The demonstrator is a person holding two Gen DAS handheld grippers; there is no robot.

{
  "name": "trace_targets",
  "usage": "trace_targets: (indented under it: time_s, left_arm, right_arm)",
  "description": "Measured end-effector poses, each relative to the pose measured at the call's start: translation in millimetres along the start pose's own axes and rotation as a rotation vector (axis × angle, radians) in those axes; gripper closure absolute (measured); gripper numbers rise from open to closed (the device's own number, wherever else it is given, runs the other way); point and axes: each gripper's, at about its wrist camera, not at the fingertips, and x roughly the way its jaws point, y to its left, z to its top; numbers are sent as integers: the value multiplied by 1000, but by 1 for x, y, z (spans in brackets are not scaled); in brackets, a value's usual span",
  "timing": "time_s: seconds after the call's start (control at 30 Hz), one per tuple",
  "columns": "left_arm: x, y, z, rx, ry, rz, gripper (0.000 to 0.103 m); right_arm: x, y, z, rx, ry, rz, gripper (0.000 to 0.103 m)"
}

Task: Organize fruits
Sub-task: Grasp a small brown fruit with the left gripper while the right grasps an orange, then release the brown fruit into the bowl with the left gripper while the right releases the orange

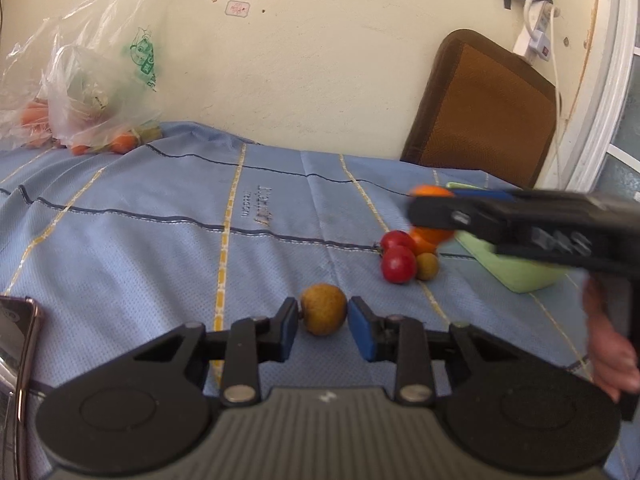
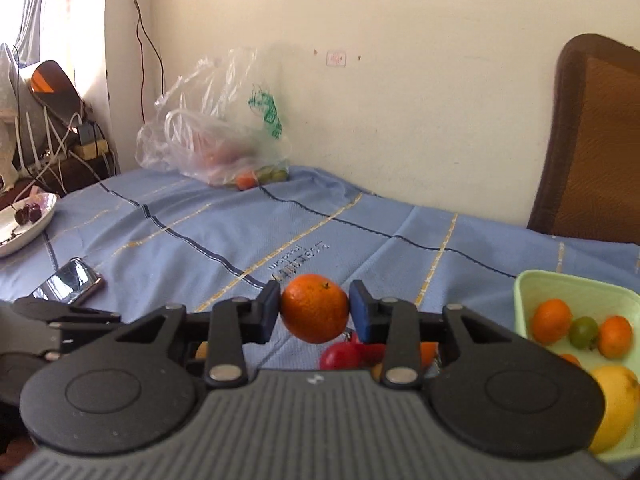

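The left gripper (image 1: 323, 322) has its jaws closed on a brown fruit (image 1: 323, 314) resting on the blue cloth (image 1: 160, 240). The right gripper (image 2: 314, 312) holds an orange (image 2: 314, 308) above two tomatoes (image 1: 397, 256), beside the green tray (image 2: 576, 284) of fruit. The cloth's lettering is unreadable. A plastic bag (image 1: 92, 92) with green print lies by the wall.

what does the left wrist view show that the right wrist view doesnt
Only the left wrist view: the left gripper shut on a brown fruit, and the wall power strip.
Only the right wrist view: the white plate and the green tray's contents.
Both: the orange in the right gripper, the plastic bag, the phone.
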Motion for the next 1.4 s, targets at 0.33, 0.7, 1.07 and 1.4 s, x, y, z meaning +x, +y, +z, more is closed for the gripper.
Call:
trace_targets:
  time_s: [0.33, 0.7, 1.07, 1.4]
  left_arm:
    - [-10, -53, -18, 96, 40, -105, 74]
    - [-6, -68, -13, 148, 37, -38, 54]
    - [9, -72, -11, 160, 66, -45, 74]
    - [60, -149, 63, 234, -9, -180, 74]
  right_arm:
    - [-63, -4, -70, 2, 36, -155, 63]
    - [-60, -3, -83, 65, 53, -136, 58]
    - [-65, -10, -88, 98, 10, -107, 62]
    - [-94, -106, -72, 249, -207, -384, 62]
